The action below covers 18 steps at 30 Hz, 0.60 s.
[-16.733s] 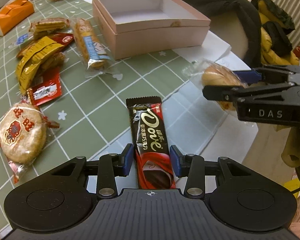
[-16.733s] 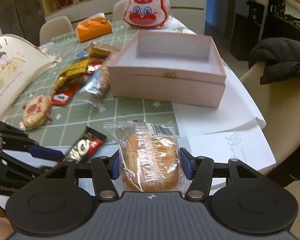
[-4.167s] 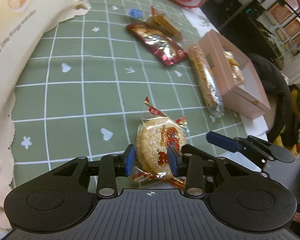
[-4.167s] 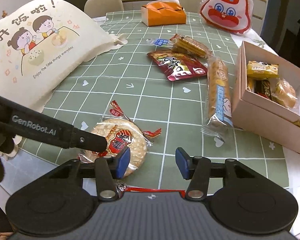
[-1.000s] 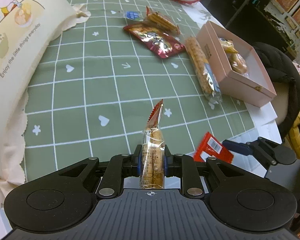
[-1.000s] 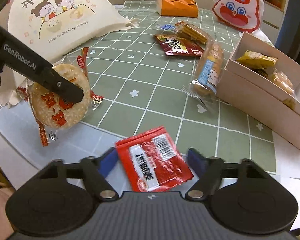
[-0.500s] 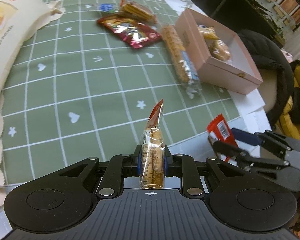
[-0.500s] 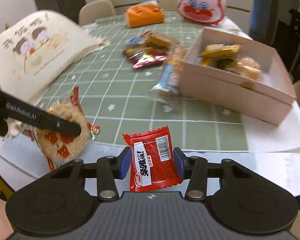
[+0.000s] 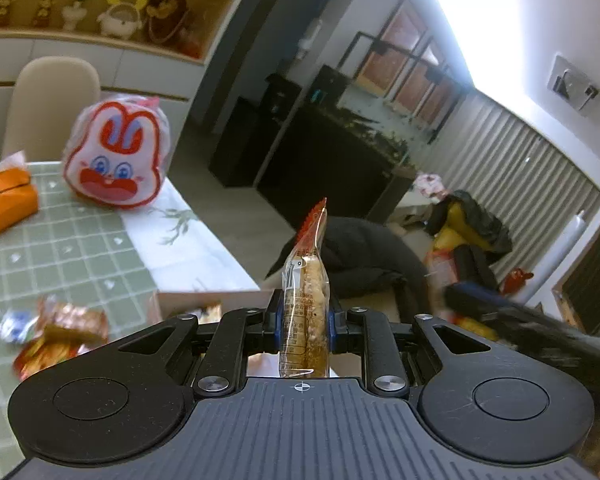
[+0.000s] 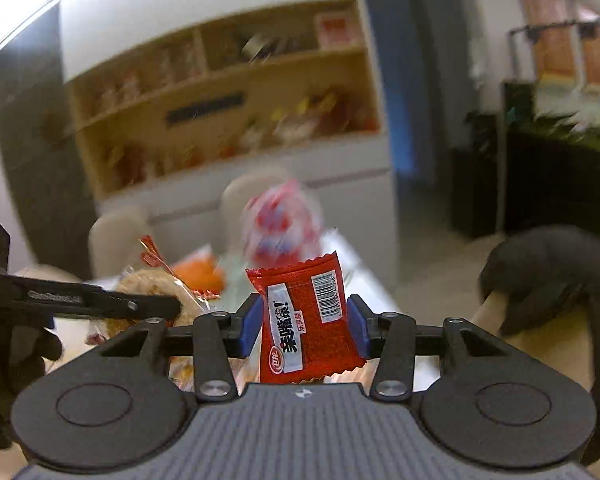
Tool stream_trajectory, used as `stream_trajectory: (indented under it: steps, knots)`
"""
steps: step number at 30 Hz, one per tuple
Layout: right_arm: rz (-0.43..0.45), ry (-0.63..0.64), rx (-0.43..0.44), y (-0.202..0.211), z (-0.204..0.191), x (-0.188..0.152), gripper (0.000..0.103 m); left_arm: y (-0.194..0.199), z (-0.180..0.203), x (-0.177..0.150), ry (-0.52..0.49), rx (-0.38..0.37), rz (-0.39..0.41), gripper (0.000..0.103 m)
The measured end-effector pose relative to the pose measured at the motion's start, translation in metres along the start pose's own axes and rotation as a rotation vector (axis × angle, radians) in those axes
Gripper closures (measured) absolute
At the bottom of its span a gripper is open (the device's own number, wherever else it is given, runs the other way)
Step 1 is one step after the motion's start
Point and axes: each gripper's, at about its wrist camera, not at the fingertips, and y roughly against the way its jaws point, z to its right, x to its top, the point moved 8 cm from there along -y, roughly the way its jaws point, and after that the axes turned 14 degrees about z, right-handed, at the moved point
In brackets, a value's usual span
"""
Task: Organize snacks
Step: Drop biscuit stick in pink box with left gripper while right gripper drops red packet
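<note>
My left gripper (image 9: 302, 326) is shut on a wrapped rice cracker (image 9: 305, 300), held edge-on and lifted above the table. From the right wrist view the same rice cracker (image 10: 156, 284) shows side-on in the left gripper (image 10: 176, 307). My right gripper (image 10: 304, 326) is shut on a small red snack packet (image 10: 306, 320), also raised. The pink box (image 9: 212, 298) peeks out just past the left gripper's fingers, with a wrapped snack inside. Both views are tilted up toward the room and blurred.
A green checked tablecloth (image 9: 60, 256) covers the table. On it lie loose snack packets (image 9: 56, 332), an orange tissue box (image 9: 4, 204) and a rabbit-shaped bag (image 9: 116, 160). A dark coat (image 10: 548, 276) hangs on a chair at the right.
Both grippers rose and tipped upward from the table, carrying their snacks. The right gripper closed on the red packet, which lay loose between its fingers a second ago.
</note>
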Motion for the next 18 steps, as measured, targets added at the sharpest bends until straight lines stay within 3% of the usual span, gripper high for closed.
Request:
stream_trajectory:
  steps: [5,8,11,13,15,18]
  knots:
    - [0.020,-0.018,-0.072,-0.023,0.015,0.002,0.056,-0.095,-0.025,-0.057,0.070,-0.039,-0.125,0.078]
    - [-0.037,-0.007,-0.105,-0.043,0.019,-0.021,0.056,-0.123,-0.061,-0.096,0.150,0.025,-0.234,0.078]
    - [-0.113,-0.021,-0.138,-0.064,0.028,-0.052,0.056,-0.106,-0.085,-0.096,0.214,0.037,-0.194,0.078]
    - [-0.153,-0.050,-0.147,-0.078,0.034,-0.071,0.056,-0.085,-0.104,-0.084,0.222,0.080,-0.116,0.078]
    - [-0.206,-0.103,-0.159,-0.091,0.042,-0.093,0.056,-0.069,-0.123,-0.075,0.227,0.165,-0.058,0.078]
    - [-0.300,-0.177,-0.132,-0.119,0.044,-0.130,0.046,-0.055,-0.153,-0.082,0.193,0.322,-0.104,0.078]
